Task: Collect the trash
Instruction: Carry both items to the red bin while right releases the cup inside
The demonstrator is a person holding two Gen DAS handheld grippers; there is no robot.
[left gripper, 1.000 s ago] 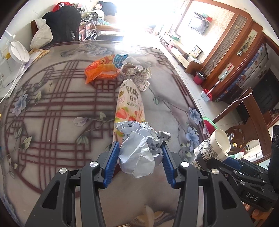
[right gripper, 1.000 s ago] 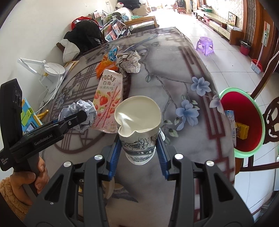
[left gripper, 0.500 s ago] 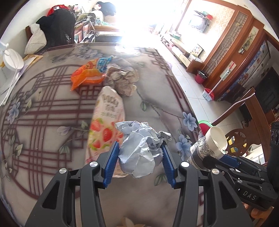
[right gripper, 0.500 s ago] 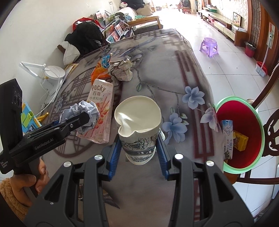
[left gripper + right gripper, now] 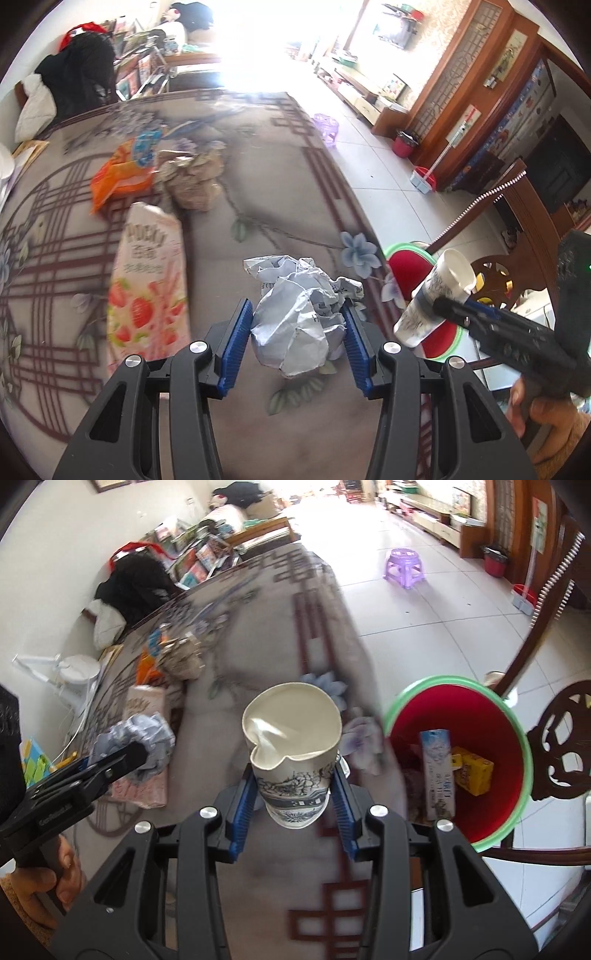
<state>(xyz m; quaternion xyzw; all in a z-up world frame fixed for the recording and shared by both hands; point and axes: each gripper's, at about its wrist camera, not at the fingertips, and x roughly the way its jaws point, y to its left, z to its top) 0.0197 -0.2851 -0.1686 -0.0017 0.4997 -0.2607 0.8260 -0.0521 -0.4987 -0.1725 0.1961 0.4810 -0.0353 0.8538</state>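
Grey patterned tabletop under a glossy sheet, printed with dark red lattice lines and pale blue flowers. Lying flat on it toward the left: a pink Pocky box with strawberries on the front. Just beyond the box, an orange snack bag, touching a crumpled brownish paper wad on its right. At the far left edge, a white desk lamp. Beside the tabletop's right edge, standing on the tiled floor: a red bin with a green rim, cartons inside. Farther off on the tiles, a purple stool.
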